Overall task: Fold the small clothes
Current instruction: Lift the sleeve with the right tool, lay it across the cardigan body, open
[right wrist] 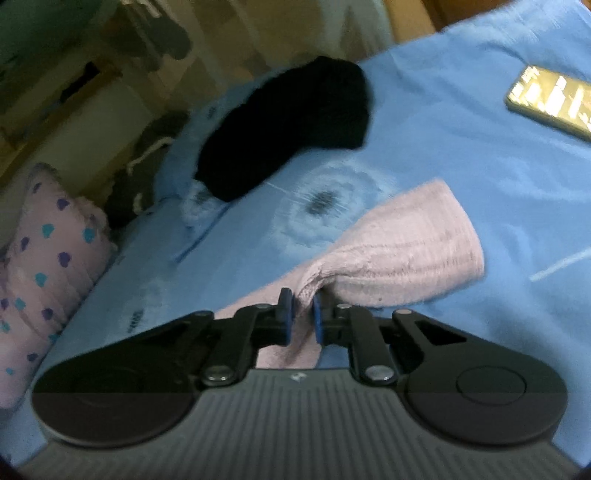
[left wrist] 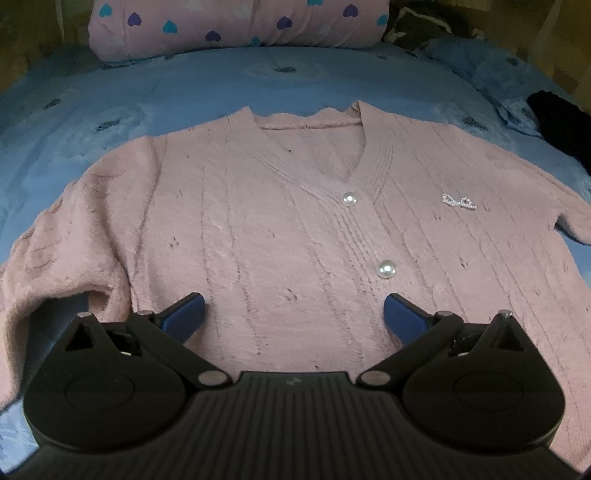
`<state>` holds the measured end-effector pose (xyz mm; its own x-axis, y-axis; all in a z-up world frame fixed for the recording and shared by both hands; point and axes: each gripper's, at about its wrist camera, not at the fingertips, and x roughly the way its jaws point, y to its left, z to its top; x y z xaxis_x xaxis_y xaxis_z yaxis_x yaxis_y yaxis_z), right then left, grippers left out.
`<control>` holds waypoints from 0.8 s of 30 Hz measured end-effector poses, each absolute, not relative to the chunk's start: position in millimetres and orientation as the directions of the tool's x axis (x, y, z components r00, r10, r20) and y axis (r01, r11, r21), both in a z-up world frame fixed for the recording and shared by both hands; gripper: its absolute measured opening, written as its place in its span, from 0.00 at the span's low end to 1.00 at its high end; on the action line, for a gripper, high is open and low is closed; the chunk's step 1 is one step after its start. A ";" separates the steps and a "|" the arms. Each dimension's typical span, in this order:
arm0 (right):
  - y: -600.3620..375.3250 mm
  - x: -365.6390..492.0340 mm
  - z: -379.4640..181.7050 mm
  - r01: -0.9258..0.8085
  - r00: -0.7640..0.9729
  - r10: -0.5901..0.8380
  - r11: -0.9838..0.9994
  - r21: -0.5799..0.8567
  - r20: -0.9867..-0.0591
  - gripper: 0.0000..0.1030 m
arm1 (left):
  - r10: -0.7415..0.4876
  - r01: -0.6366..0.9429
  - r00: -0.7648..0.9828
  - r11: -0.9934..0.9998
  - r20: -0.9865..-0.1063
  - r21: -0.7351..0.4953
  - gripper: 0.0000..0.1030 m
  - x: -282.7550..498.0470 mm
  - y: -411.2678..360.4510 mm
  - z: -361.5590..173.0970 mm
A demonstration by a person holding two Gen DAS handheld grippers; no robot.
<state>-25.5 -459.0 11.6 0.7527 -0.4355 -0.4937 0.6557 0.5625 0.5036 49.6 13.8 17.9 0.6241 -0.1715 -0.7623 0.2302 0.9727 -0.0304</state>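
Note:
A pink knit cardigan (left wrist: pixel 280 206) with pearl buttons lies face up and spread flat on the blue bedspread (left wrist: pixel 207 85). My left gripper (left wrist: pixel 294 314) is open and empty, its blue fingers just above the cardigan's lower front. In the right wrist view, my right gripper (right wrist: pixel 301 319) is shut on the cardigan's pink sleeve (right wrist: pixel 402 251), pinching the fabric near the cuff and lifting it off the bedspread (right wrist: pixel 480 147).
A pink pillow with hearts (left wrist: pixel 236 26) lies at the head of the bed, also in the right wrist view (right wrist: pixel 44 266). A black garment (right wrist: pixel 291 122) lies to the right of the cardigan (left wrist: pixel 565 129). A phone (right wrist: pixel 550 99) rests on the bedspread.

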 end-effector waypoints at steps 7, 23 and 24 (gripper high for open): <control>-421.1 -8.3 46.5 0.544 0.829 -0.381 0.719 0.432 -0.410 0.13 | -0.164 0.224 0.645 0.974 -0.746 -0.020 1.00 51.2 23.4 28.7; -282.5 43.4 110.0 0.142 0.960 -0.059 0.945 0.296 -0.273 0.13 | -0.122 0.118 0.639 0.991 -0.760 -0.060 1.00 63.4 52.8 32.1; -271.6 45.9 109.3 0.110 0.961 -0.029 0.953 0.283 -0.276 0.13 | -0.120 0.114 0.639 0.992 -0.760 -0.060 1.00 63.7 54.2 32.6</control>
<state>45.9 -271.6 109.3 0.9609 -0.0290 -0.2755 0.1097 0.9530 0.2825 63.7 54.2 32.6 0.6389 -0.1199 -0.7599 0.1143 0.9916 -0.0603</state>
